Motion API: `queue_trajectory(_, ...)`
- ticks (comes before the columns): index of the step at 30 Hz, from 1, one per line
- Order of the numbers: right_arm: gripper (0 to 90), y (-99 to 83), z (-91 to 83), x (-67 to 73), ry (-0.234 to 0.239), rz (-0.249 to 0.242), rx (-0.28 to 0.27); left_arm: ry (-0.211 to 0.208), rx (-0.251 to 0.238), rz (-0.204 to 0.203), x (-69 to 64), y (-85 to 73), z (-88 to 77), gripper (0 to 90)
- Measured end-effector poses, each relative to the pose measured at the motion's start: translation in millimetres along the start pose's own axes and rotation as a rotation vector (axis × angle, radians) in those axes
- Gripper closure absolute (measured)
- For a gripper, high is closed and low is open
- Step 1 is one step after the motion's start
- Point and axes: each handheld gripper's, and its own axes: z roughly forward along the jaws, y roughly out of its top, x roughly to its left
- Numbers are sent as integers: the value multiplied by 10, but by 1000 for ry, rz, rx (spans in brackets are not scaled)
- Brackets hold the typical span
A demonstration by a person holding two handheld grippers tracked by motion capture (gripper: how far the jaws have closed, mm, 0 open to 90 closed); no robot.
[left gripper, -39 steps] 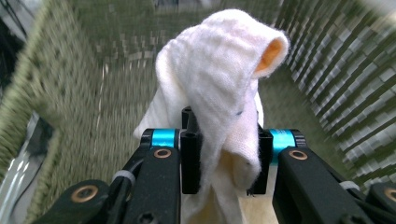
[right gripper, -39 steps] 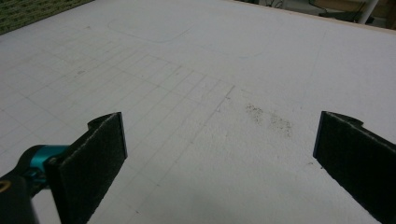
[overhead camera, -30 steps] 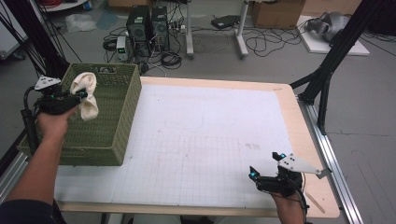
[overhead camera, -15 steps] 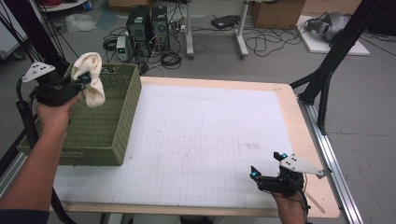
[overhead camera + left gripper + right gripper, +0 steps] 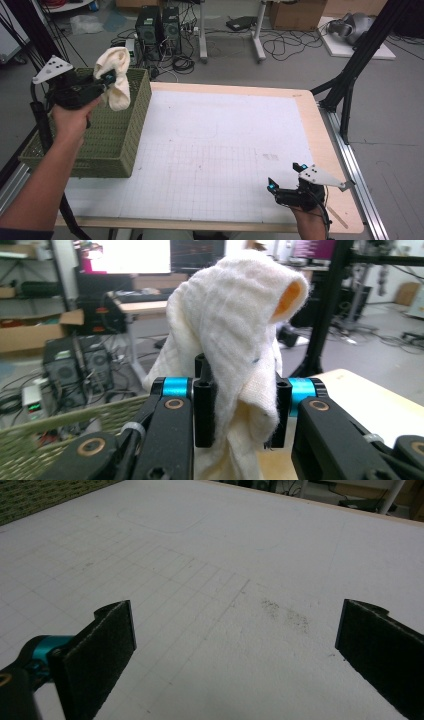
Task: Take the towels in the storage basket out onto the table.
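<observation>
High view shows the table (image 5: 300,120) as the largest thing, its white gridded mat running almost to the wooden border; a green woven basket (image 5: 120,135) sits at the table's left edge, part of it overhanging that edge, and its near wall blocks any look at its floor; beyond the far edge the room floor carries computer towers (image 5: 160,25) and loose cables (all well apart from the work). Above the basket's far rim the left gripper (image 5: 107,80) hangs in the air with a cream cloth (image 5: 116,75) pinched between its jaws; the cloth droops past the basket's right wall without touching the mat, as far as can be told. Left gripper view has the cloth (image 5: 235,340) draped over both pads and bulging upward; an orange patch shows inside its top fold, too hidden to identify; the cloth's lower end is cut off by the jaws. Near the table's front right corner the right gripper (image 5: 286,181) rests low over the mat, jaws spread wide; right gripper view shows bare mat between its pads (image 5: 105,645), with faint pencil lines and a grey smudge (image 5: 285,615).
</observation>
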Motion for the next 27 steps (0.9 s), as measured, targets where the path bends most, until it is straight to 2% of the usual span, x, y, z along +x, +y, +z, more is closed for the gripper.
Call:
queue_trajectory(2,18,-3,-2,-2,-4,3,2,-19,0,11,-73,10,31,728)
queue_trajectory(5,18,-5,0,3,0,9,7,-60,-10,2,-183,16,76,727)
queue_trajectory(7,18,-2,-1,6,-1,9,6,-88,-7,5,-267,16,111,726)
queue_trajectory(8,18,-1,0,4,-1,4,3,-88,-7,5,-267,16,111,726)
queue_trajectory(9,18,0,1,5,-1,5,4,-116,0,9,-352,8,159,725)
queue_trajectory(11,18,-1,6,8,-2,6,4,-130,5,9,-393,0,189,723)
queue_trajectory(12,18,0,8,10,-1,7,4,-154,13,9,-475,-16,249,723)
queue_trajectory(13,18,0,8,10,-1,7,4,-154,13,9,-475,-16,249,723)
queue_trajectory(14,18,1,10,13,0,9,5,-169,18,8,-523,-25,276,723)
queue_trajectory(15,18,2,11,17,2,8,7,-197,24,13,-635,-49,331,723)
queue_trajectory(20,19,3,14,1,3,10,2,-272,52,30,-918,-157,479,723)
queue_trajectory(27,19,4,-13,-11,-3,17,-6,-346,97,47,-1261,-297,659,722)
